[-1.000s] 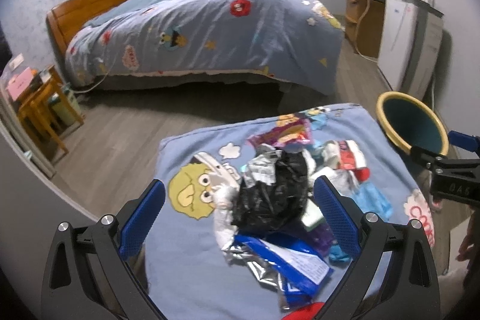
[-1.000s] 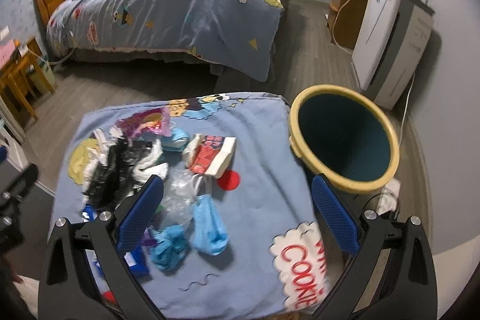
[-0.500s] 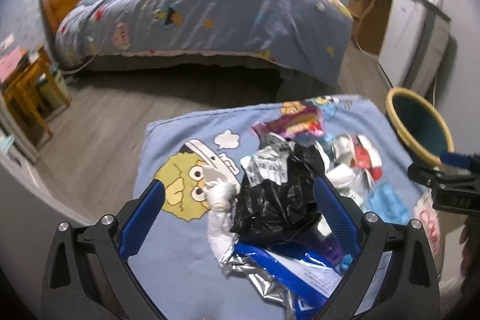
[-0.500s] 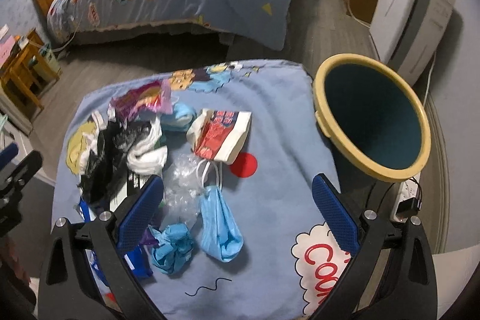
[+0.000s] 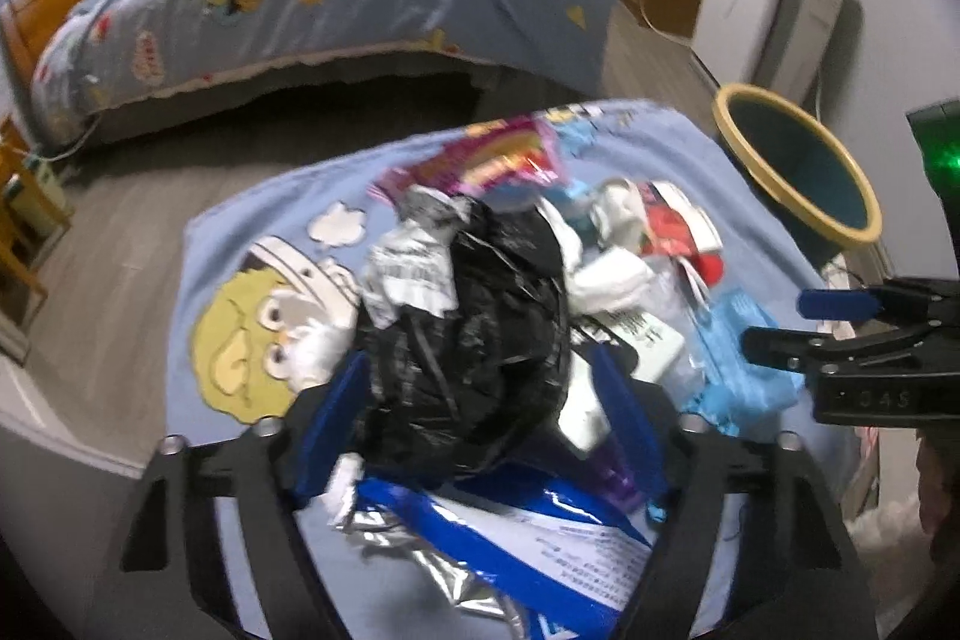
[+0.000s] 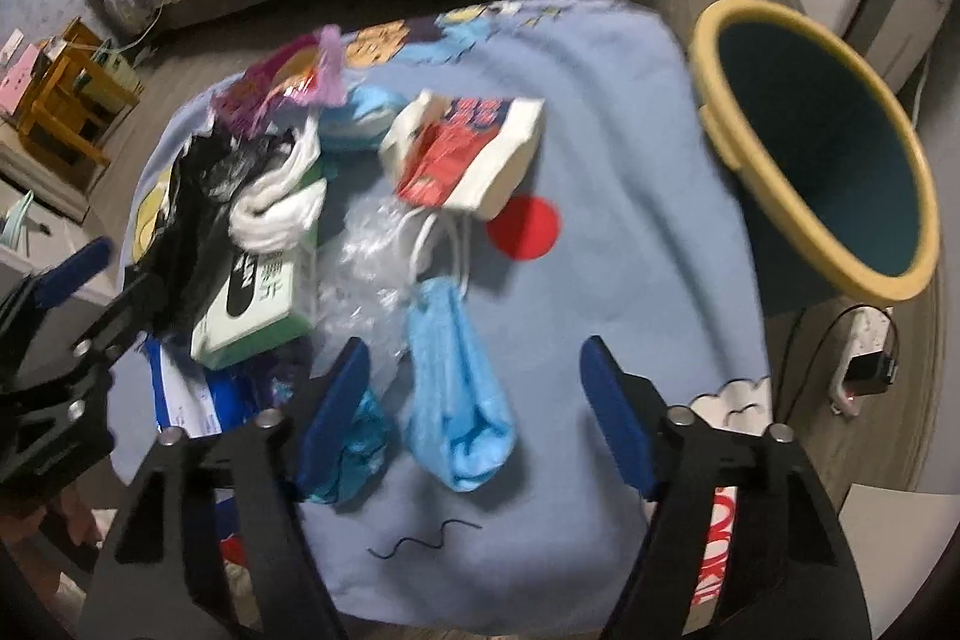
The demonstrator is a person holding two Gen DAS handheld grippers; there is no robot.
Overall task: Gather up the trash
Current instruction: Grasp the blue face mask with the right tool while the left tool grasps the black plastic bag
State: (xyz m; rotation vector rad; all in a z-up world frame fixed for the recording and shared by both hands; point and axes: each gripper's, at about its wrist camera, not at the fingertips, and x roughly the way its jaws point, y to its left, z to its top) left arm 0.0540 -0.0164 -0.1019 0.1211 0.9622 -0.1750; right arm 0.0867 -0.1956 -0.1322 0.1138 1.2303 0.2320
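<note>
Sorting litter on the cartoon blanket

Covering the low table, the blue blanket (image 6: 630, 112) carries all the litter. Beyond its right edge stands the yellow-rimmed bin (image 6: 822, 148). On its left half, the black plastic bag (image 5: 474, 340) sits between the left gripper's (image 5: 480, 424) parted jaws. At its middle, the blue face mask (image 6: 456, 394) lies between the right gripper's (image 6: 474, 412) spread, empty jaws.

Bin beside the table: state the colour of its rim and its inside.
The bin has a yellow rim and dark teal inside, clearest in the right wrist view.
</note>
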